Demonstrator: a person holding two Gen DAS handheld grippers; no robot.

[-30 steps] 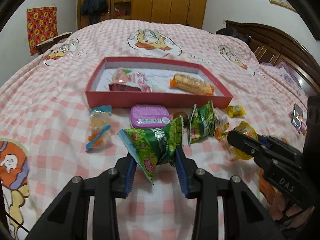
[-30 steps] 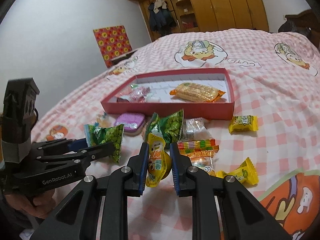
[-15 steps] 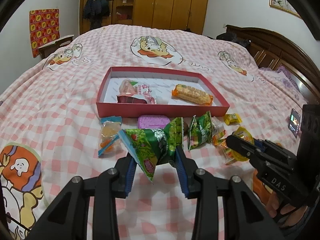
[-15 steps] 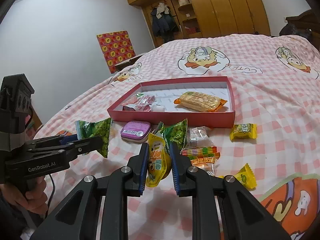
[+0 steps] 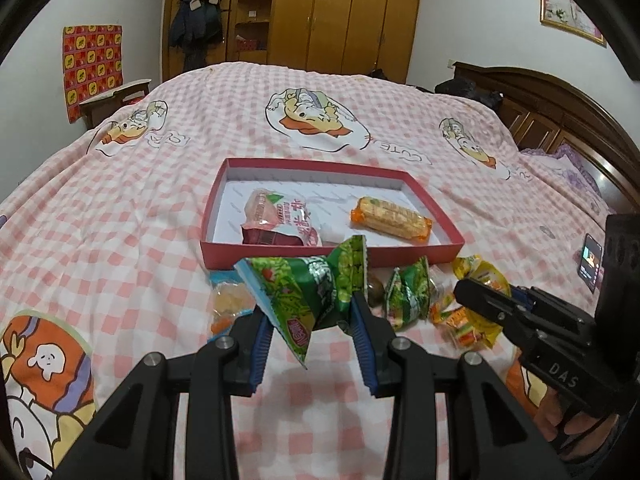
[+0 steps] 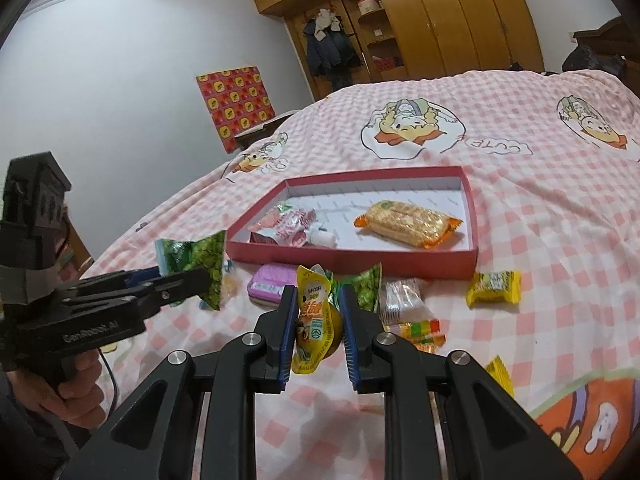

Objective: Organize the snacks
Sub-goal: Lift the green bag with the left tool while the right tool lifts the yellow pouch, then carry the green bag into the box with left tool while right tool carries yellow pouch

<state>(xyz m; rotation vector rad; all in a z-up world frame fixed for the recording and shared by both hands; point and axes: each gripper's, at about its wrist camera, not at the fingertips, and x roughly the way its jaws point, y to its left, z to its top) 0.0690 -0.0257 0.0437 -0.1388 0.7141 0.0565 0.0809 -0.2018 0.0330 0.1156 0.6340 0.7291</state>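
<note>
A: Status on your left gripper?
B: Clamped on the green pea bag, lifted off the checked bedspread, just short of the red tray.
A: Right gripper?
B: Pinching the yellow pouch, also lifted. Tray holds an orange cracker pack and pink packets. Remaining snacks lie loose in front of it.

"DAS" stood on the right gripper, "GenRobot.AI" on the left gripper, and "CUTE" on the bedspread.
</note>
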